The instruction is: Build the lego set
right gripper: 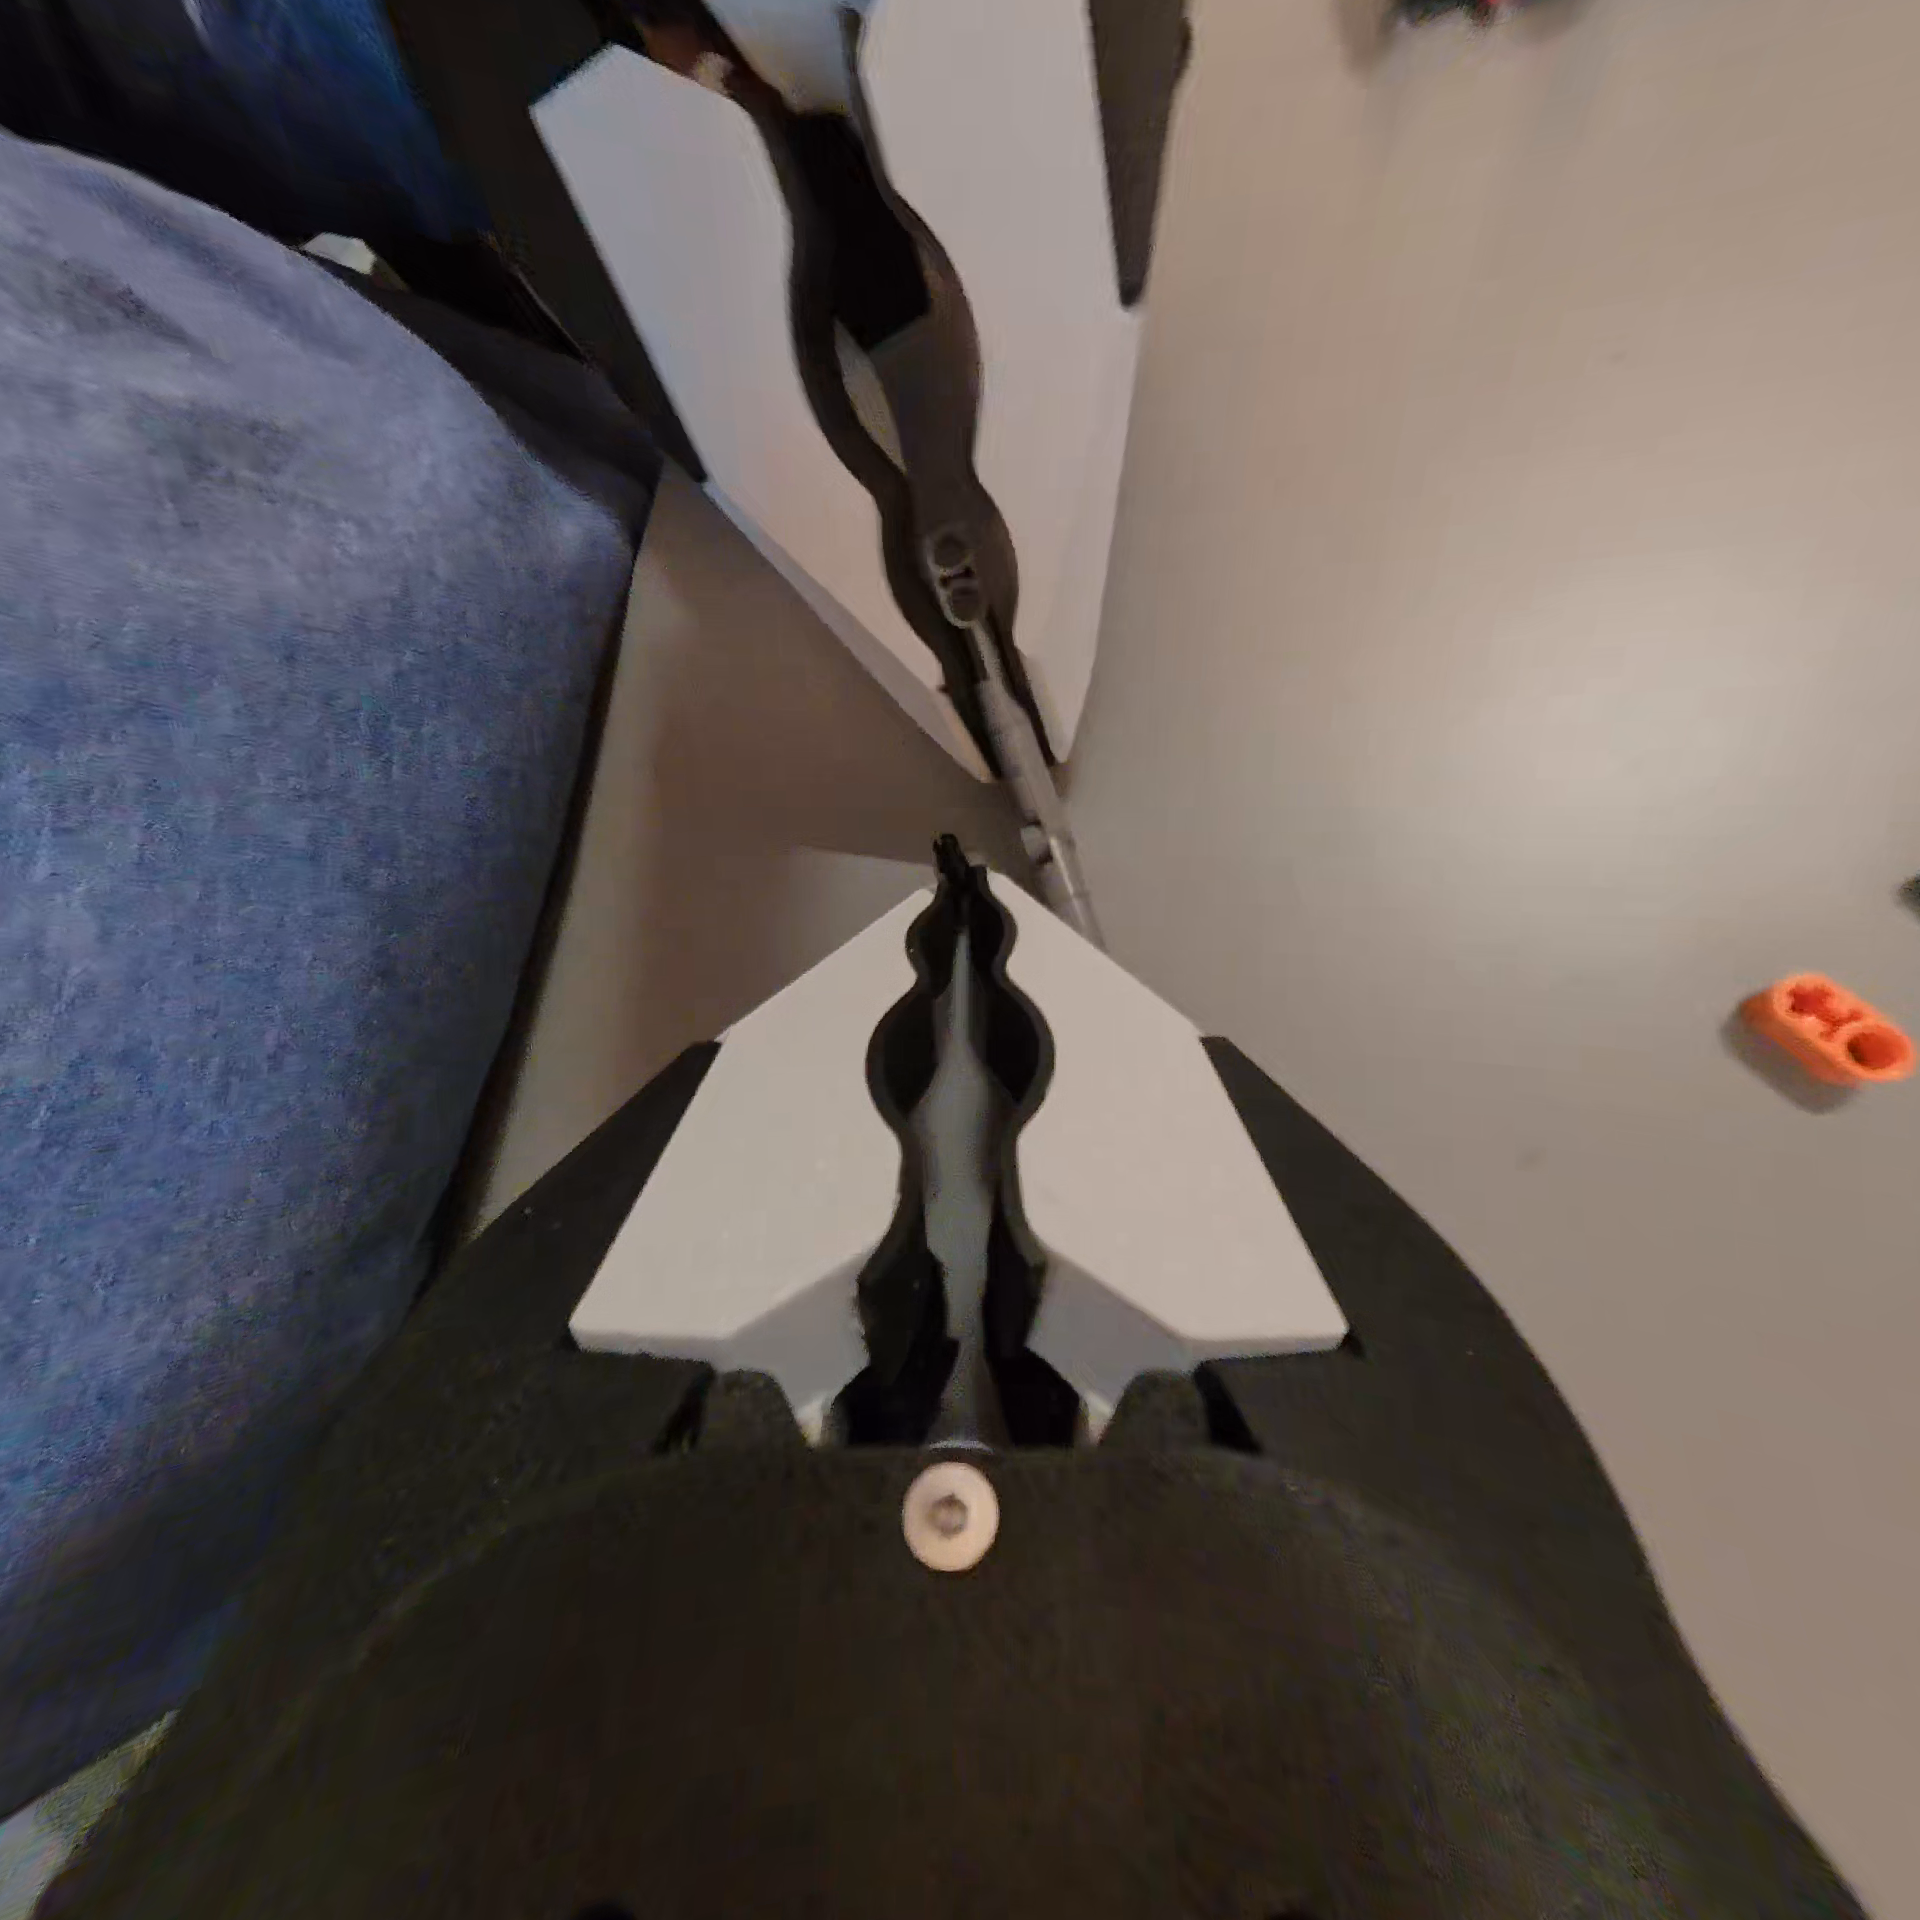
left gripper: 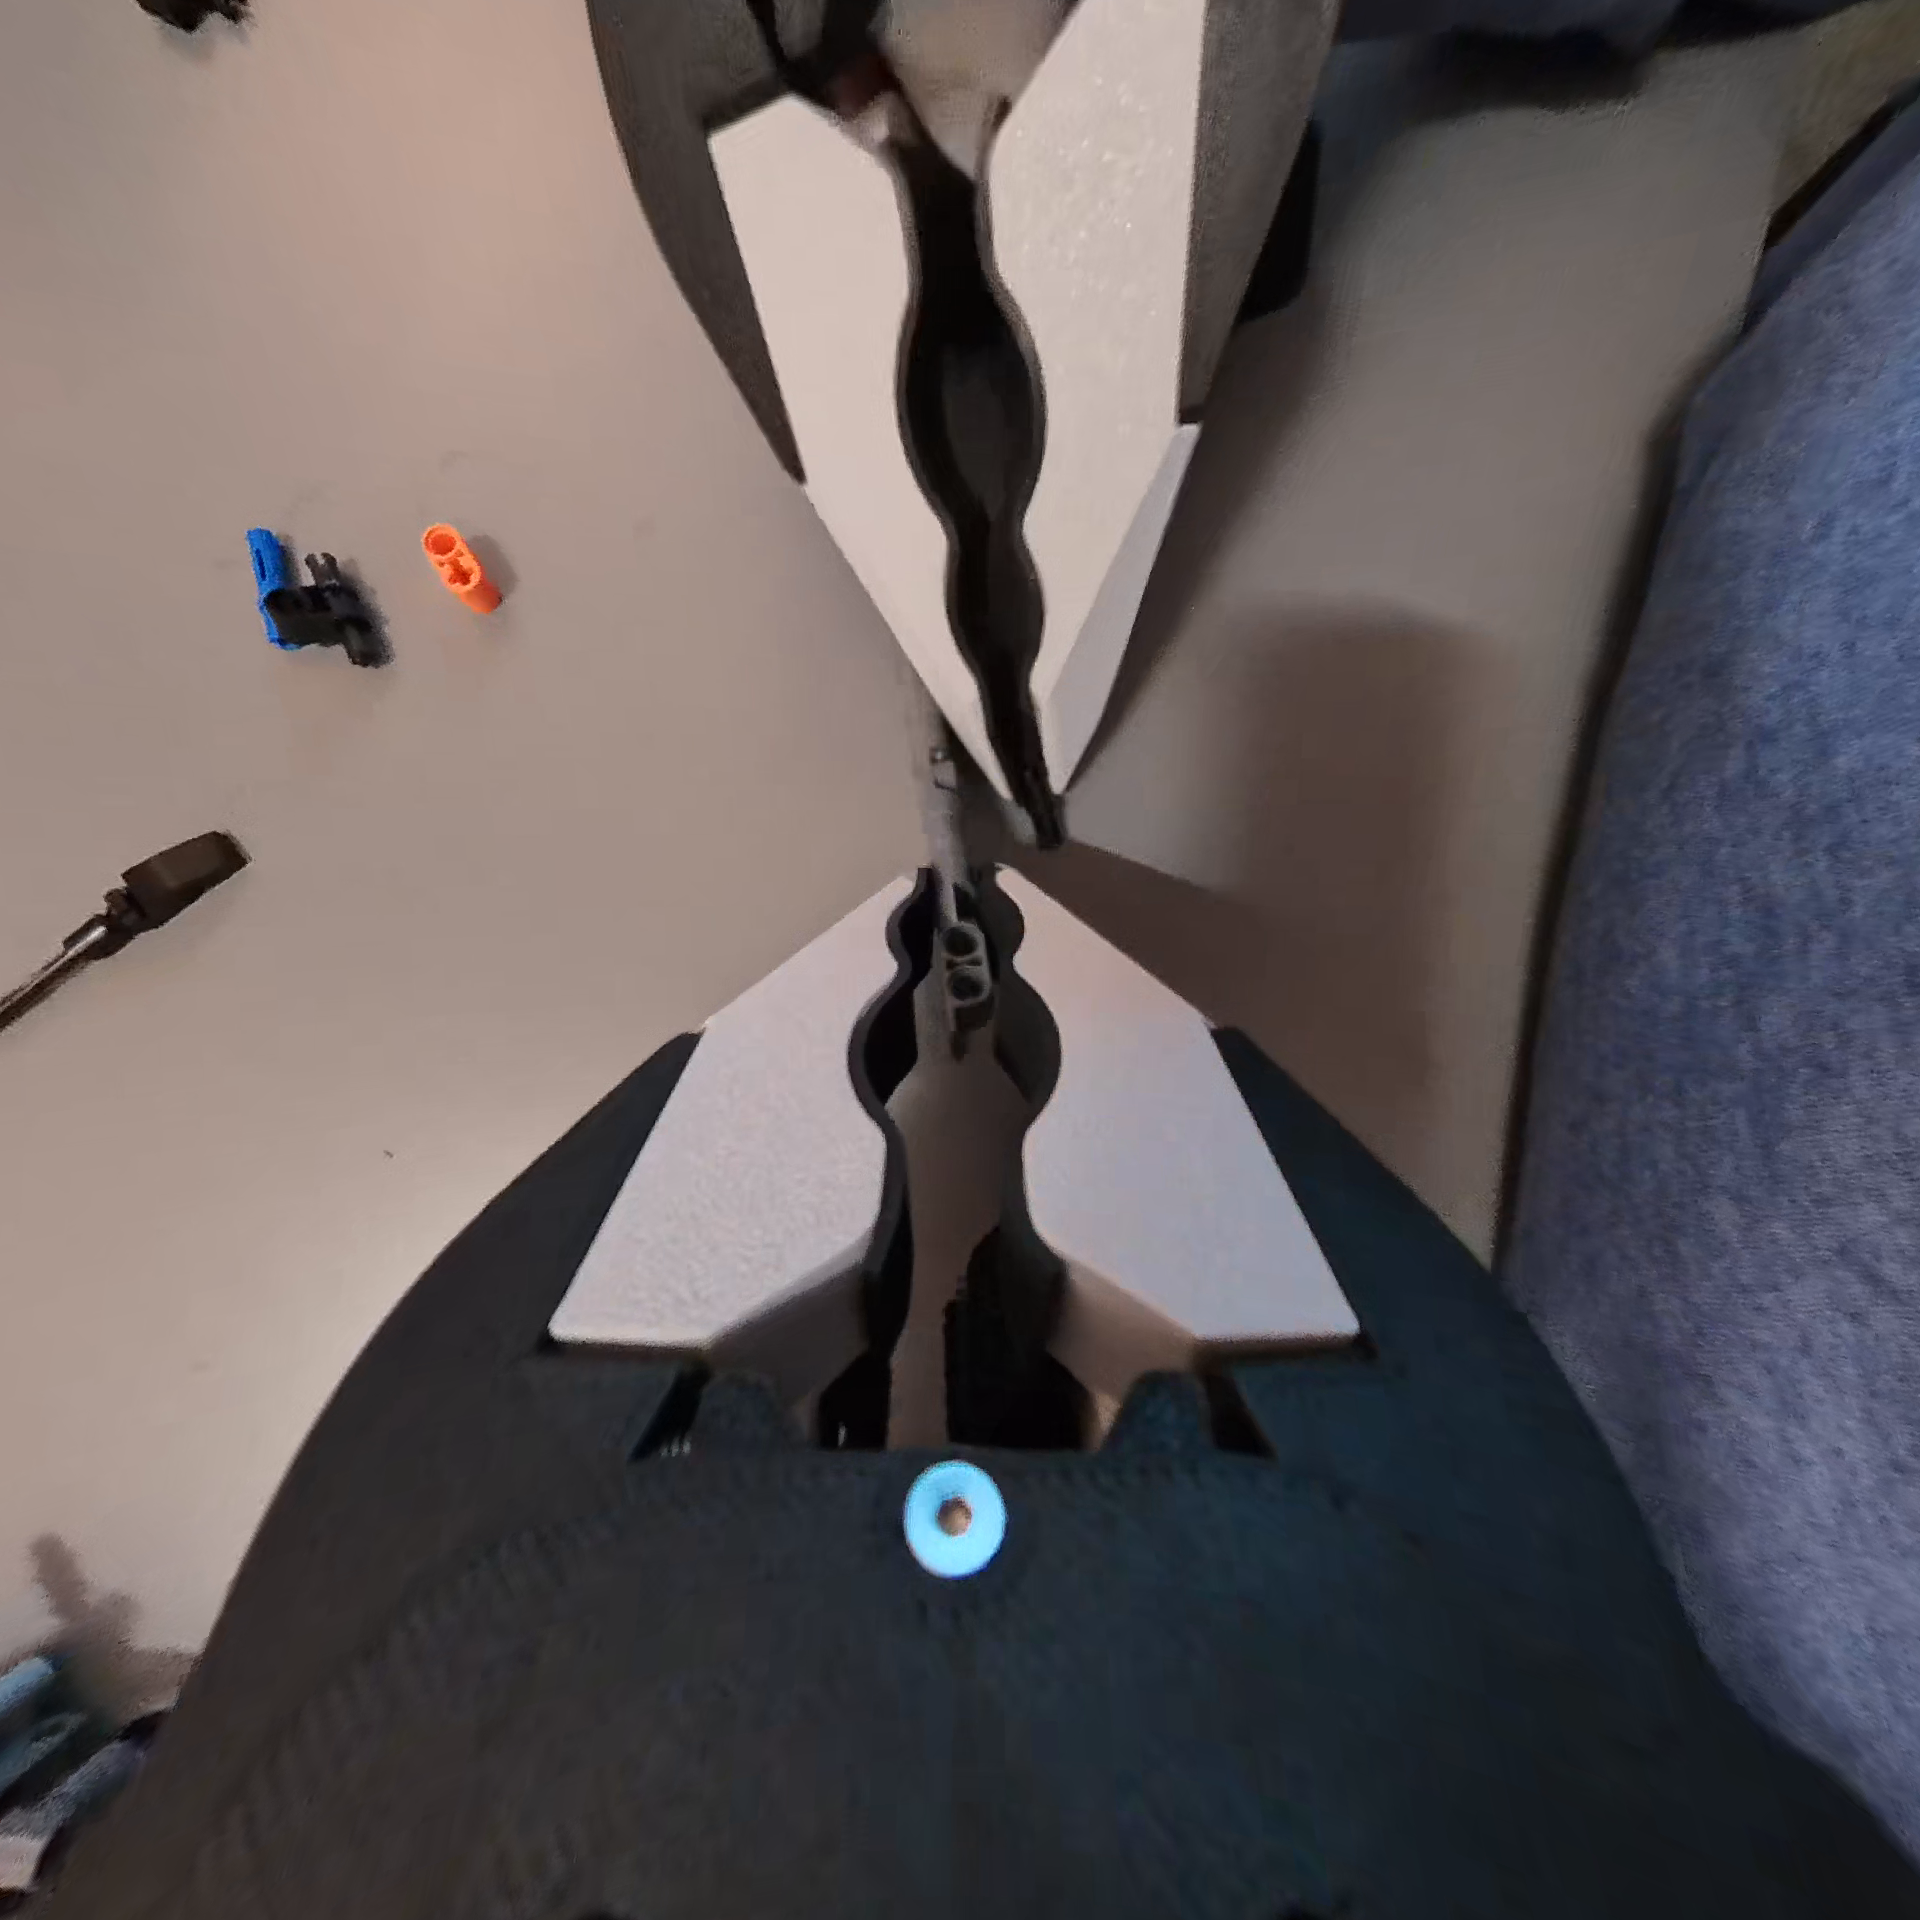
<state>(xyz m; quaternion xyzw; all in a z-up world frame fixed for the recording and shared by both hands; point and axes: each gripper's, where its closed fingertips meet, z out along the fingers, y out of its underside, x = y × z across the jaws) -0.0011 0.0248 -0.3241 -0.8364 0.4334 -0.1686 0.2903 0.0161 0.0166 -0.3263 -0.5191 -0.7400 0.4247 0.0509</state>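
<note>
My left gripper [left gripper: 961, 883] is shut on a thin grey Lego beam [left gripper: 964, 966], which sticks out past its fingertips. My right gripper [left gripper: 1023, 800] comes in from the top, tip to tip with the left, shut on a small black pin [left gripper: 1044, 826]. In the right wrist view my right gripper [right gripper: 961, 883] holds the black pin [right gripper: 949, 854] at its tips. The left gripper [right gripper: 1023, 758] faces it with the grey beam [right gripper: 961, 577]. The pin's tip lies just beside the beam's free end, with a small gap. Both are held above the beige table [left gripper: 520, 1039].
An orange connector [left gripper: 462, 568] lies on the table, also in the right wrist view [right gripper: 1829, 1044]. A blue and black piece [left gripper: 307, 603] and a black part on a rod [left gripper: 156, 883] lie to the left. Blue cloth [left gripper: 1766, 935] borders the table's edge [right gripper: 260, 727]. My left and right fingertips are right by each other.
</note>
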